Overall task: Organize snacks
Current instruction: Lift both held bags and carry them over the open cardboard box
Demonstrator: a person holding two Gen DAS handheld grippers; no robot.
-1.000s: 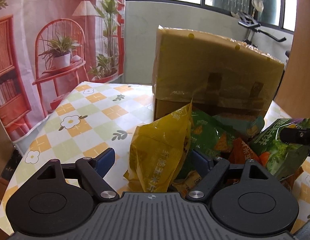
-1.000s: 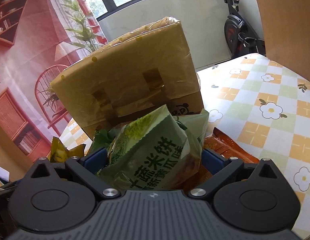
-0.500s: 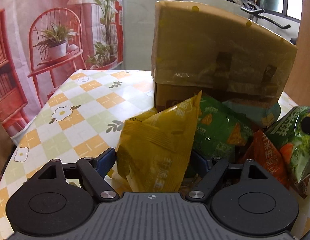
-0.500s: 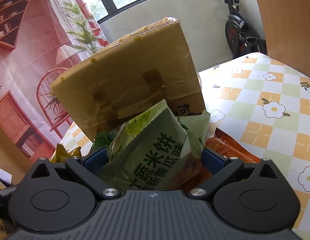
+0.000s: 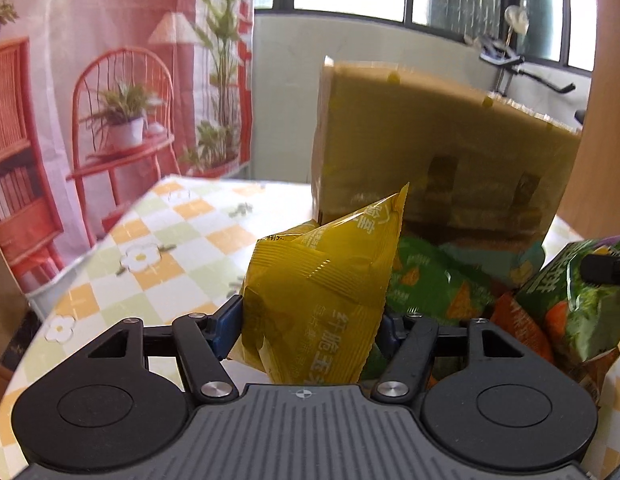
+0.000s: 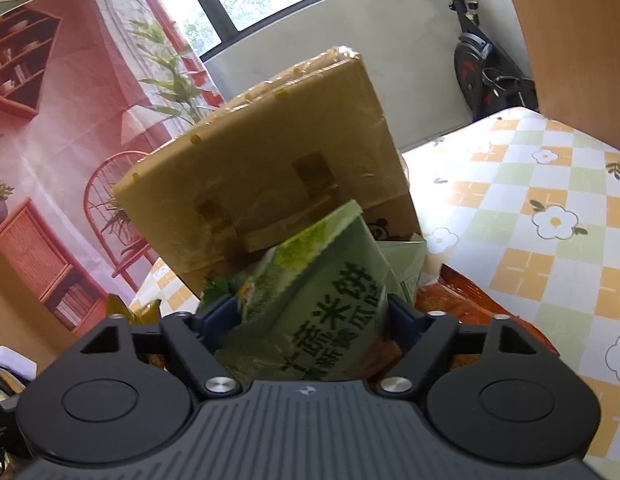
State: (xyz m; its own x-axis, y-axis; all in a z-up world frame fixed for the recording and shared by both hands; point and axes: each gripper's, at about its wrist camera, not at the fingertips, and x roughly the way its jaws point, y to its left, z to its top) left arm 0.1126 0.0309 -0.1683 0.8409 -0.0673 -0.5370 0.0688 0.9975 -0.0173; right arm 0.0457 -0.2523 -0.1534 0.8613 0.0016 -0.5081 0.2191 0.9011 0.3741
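Left wrist view first: the left tongs (image 5: 310, 324) point forward and tilt down a bit toward the worktop (image 5: 158, 248) with its checkered flower cloth. Their jaws have just been closing, and the blue pads now look pressed against both sides of the yellow snack bag (image 5: 322, 284), so they're clenched on it. That bag stands upright in the lower middle of the frame. Behind it, upper right of centre, sits the cardboard box (image 5: 442, 152) with its flap up. To the right of the yellow bag there's a heap of other packets, including a green chip bag (image 5: 438, 280). At the far right edge you can see the green rice cracker bag (image 5: 582, 300).

Right wrist view: the right tongs (image 6: 310, 316) sit in the same kind of pose, aimed forward and angled downward. The jaws here have just been closing too, and the pads are snug on the green rice cracker bag (image 6: 326, 300), gripping it in the lower centre of the frame. The cardboard box (image 6: 270, 168) leans just behind it. An orange packet (image 6: 462, 300) lies on the worktop (image 6: 542, 208) at the lower right.
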